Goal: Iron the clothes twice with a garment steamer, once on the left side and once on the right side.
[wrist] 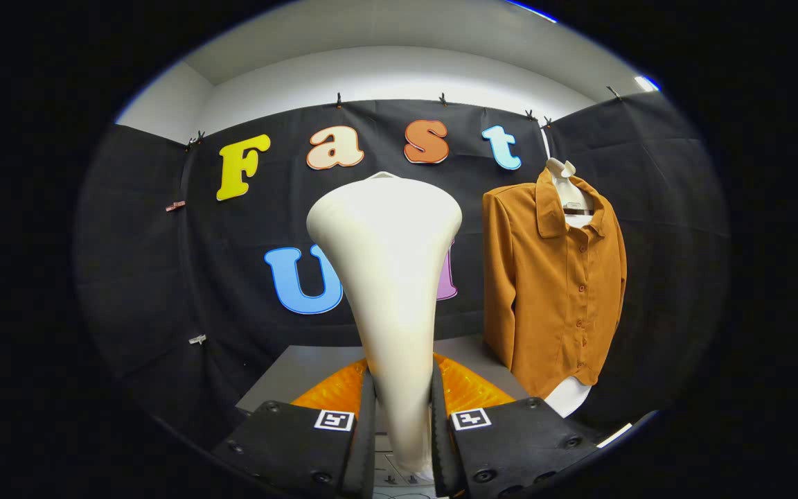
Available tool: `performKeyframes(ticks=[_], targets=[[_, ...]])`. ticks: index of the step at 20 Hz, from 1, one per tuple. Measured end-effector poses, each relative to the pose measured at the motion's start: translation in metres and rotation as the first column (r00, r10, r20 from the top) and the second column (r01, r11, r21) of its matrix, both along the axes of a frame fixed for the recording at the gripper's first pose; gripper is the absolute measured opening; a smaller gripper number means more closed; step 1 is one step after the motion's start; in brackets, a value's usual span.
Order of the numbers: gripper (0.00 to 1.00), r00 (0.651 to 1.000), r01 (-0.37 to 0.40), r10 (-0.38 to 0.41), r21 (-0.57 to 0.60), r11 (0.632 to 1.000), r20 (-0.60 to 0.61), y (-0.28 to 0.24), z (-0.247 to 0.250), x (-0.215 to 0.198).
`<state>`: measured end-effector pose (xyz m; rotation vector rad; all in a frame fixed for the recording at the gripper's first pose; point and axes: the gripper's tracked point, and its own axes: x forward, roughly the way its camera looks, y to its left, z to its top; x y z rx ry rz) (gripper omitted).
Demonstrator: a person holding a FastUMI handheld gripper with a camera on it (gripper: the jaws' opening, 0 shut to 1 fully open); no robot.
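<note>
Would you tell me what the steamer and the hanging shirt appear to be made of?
The steamer, clamped between the gripper fingers, looks like smooth matte cream plastic with soft, even shading. The shirt seems a finely ribbed brown woven fabric, possibly corduroy.

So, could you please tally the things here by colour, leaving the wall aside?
White: 2, the garment steamer held between the gripper fingers and the mannequin.
Brown: 1, the shirt.
Grey: 1, the table.
Total: 4
</note>
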<state>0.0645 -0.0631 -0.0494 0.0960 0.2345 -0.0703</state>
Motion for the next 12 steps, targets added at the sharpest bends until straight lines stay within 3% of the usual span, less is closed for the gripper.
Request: performKeyframes(ticks=[12], targets=[[0.36, 1.000, 0.006, -0.006, 0.007, 1.000, -0.001, -0.0007, 0.0025, -0.0054]])
